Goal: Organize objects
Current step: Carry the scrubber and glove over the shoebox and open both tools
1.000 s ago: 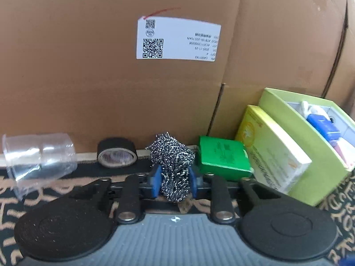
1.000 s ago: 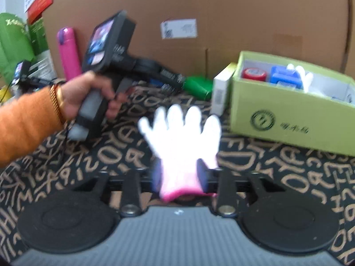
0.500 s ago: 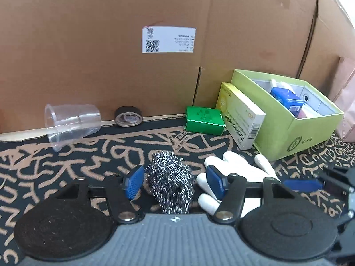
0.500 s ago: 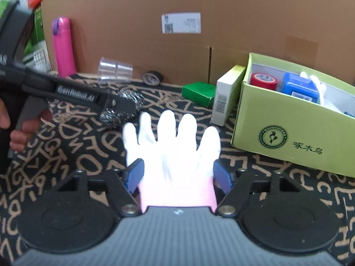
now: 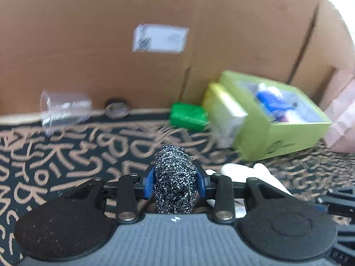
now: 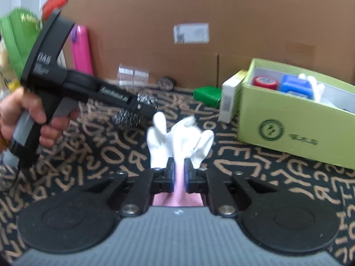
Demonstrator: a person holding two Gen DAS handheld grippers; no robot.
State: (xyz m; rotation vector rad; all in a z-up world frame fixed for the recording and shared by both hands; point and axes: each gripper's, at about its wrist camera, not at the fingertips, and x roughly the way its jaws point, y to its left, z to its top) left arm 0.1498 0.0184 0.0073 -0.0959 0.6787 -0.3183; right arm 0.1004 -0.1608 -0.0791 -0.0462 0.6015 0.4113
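Observation:
A steel wool scourer [image 5: 173, 164] sits between the blue pads of my left gripper [image 5: 175, 185]. The jaws are closing and the pads press its sides. It hangs over the patterned cloth [image 5: 66, 155]. In the right wrist view my right gripper [image 6: 179, 173] is shut on the pink cuff of a white glove [image 6: 182, 137], whose fingers are bunched and stick up. The left gripper [image 6: 137, 108] with the scourer [image 6: 126, 119] shows just left of the glove, held by a person's hand [image 6: 33, 119]. The glove [image 5: 261, 175] also lies right of the left gripper.
A lime green box [image 6: 288, 119] with red tape, a blue item and a white glove stands right. Against it leans a yellow-white carton [image 5: 226, 115], beside a green pack [image 5: 188, 116]. A clear cup [image 5: 64, 110] and tape roll [image 5: 117, 110] lie by the cardboard wall [image 5: 111, 44]. A pink bottle [image 6: 81, 48] stands left.
The left gripper drew back from the cardboard wall, opened around the scourer, then closed on it. The right gripper opened over the flat glove, then shut on its cuff, bunching it.

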